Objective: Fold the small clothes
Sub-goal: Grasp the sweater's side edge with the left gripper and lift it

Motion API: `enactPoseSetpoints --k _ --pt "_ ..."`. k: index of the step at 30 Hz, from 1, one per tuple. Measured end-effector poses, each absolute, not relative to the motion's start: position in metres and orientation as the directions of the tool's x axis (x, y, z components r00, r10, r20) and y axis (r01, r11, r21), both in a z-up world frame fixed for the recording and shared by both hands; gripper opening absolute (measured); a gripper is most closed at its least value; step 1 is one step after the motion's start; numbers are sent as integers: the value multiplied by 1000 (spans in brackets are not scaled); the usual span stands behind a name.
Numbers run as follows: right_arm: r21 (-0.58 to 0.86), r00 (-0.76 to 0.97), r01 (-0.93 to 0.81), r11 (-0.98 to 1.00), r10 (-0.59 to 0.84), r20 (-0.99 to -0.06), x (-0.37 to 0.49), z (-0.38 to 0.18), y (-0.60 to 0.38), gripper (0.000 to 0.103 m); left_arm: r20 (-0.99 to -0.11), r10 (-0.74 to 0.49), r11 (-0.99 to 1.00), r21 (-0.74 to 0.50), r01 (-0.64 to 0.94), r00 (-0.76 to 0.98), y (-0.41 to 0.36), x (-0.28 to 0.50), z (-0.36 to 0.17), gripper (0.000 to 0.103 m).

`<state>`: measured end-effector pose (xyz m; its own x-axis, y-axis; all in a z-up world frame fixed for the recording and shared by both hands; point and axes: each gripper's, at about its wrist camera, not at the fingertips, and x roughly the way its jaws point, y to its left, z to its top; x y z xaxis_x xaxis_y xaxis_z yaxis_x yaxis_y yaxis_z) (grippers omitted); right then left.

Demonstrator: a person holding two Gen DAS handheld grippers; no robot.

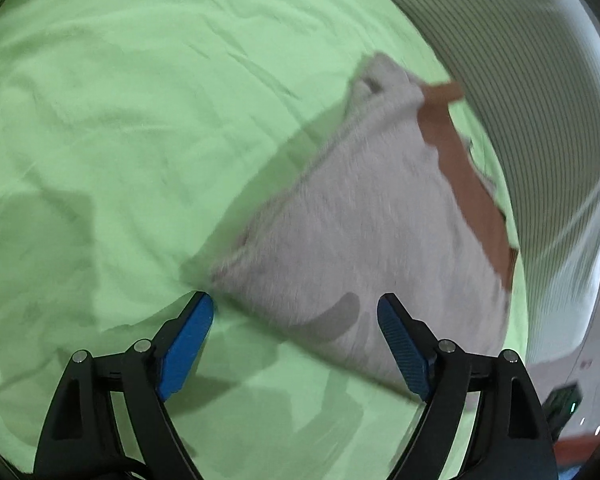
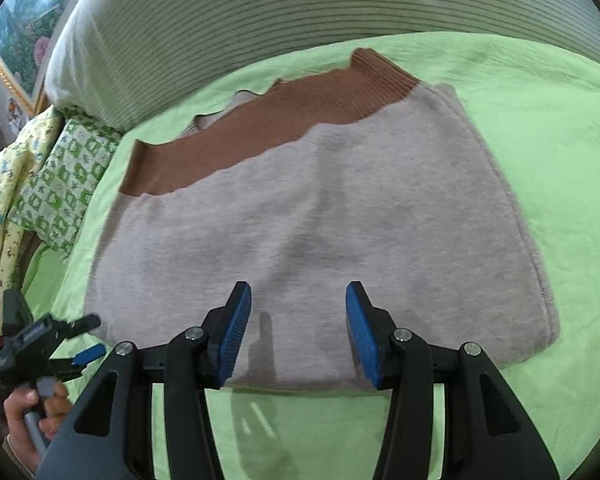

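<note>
A: Left wrist view first. What does it show?

B: The left gripper is spread wide and holds nothing. One garment, grey with a brown band, lies just ahead and to its right on the green sheet. Its near corner sits between the fingers, though I cannot tell if they touch it. A striped cushion stands beyond, far right. The picture is blurred.

A: And the right wrist view?

B: The right gripper is also spread and empty, poised over the garment's near edge, which lies directly ahead. The band runs along the far side, and more grey cloth pokes out behind it. The left gripper shows at lower left, beside the garment's left corner, with a hand on its grip.

A: How far along?

B: I judge it partly folded: it already forms a neat, layered rectangle. Probably one more fold remains.

A: Counts?

B: One garment, two grippers, one cushion, and two patterned cloths far left.
</note>
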<state>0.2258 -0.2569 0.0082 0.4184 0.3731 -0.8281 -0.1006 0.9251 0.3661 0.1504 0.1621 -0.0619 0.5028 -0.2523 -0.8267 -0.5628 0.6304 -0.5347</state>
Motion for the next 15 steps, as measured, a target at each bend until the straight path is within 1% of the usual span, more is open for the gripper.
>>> enactPoseSetpoints --k 3,7,12,13,14,15 --pt "370 425 -102 923 377 -823 226 10 -256 51 -824 -229 606 -538 -586 519 161 157 -62 90" --pt "358 430 -122 926 374 -821 236 7 -253 51 -808 -213 567 -560 -604 549 158 169 -61 91" --pt "356 456 -116 927 368 -810 258 8 -255 51 -769 -251 522 -619 -587 588 158 186 -59 90" --pt "372 457 -129 919 388 -800 265 9 -253 47 -766 -253 523 -622 -582 591 158 189 -59 87" --pt "386 456 -150 910 410 -790 270 10 -249 37 -762 -257 525 -626 -576 594 157 192 -59 80" --pt "389 446 -179 904 427 -787 278 9 -242 33 -758 -263 527 -631 -569 597 157 194 -59 77"
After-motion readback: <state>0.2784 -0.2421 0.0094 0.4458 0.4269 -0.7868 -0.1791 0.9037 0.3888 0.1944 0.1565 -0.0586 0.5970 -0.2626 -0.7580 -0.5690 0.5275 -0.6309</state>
